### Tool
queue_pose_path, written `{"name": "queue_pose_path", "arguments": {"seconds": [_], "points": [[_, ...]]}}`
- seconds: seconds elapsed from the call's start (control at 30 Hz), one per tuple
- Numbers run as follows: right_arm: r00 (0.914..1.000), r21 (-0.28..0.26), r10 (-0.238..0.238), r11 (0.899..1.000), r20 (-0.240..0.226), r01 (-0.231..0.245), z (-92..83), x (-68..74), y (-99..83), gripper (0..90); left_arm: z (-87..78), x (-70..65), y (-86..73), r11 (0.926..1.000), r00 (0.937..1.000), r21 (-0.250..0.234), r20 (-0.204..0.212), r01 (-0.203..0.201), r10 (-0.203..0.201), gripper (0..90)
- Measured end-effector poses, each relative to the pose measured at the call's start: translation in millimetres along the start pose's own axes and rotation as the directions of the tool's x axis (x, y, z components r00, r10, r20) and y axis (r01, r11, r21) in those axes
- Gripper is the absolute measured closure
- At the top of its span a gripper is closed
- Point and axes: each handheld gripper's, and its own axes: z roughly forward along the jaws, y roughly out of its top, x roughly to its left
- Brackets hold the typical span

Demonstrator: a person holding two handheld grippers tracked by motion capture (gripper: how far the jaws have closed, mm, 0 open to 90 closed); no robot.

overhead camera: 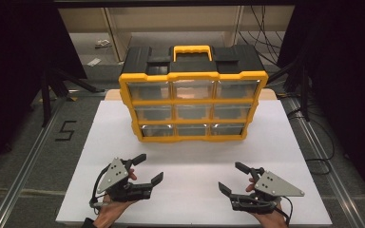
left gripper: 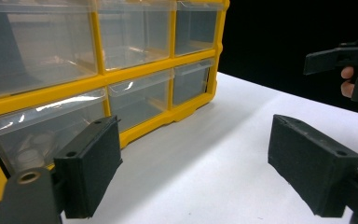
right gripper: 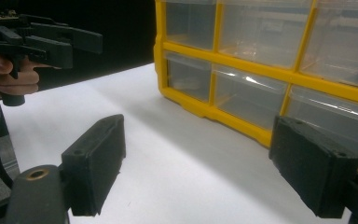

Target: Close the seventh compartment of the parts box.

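The organizer is standing upright at the far middle of the white table, its yellow frame facing me and its nine clear drawers all sitting pushed in, three rows of three. A yellow handle is lying flat on its black top. In the left gripper view I am seeing small pale pieces lying inside the bottom-row drawer nearest that camera, though I cannot tell what they are; in the right gripper view the drawers are looking mostly bare, with something faint in the bottom-row drawer at the organizer's left end. I am holding the left gripper low over the near left part of the table, well apart from the organizer, its jaws standing spread wide with nothing between them. The right gripper is hovering over the near right part, likewise well back from the organizer, and its jaws are gaping wide and gripping nothing. The two grippers are sitting apart from each other with bare table between them, each angled inward toward the organizer. Beyond the table's left edge, a black figure 5 is showing on the grey floor.
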Motion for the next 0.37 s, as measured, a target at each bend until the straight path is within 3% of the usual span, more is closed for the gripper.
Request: {"name": "queue_pose_path", "arguments": {"seconds": [0.37], "points": [[1.0000, 0.000, 0.001, 1.000, 0.000, -0.001, 0.0, -0.5, -0.2, 19.4, 2.2, -0.1, 1.5, 1.0000, 1.0000, -0.009, 0.000, 0.005, -0.005, 16.7]]}}
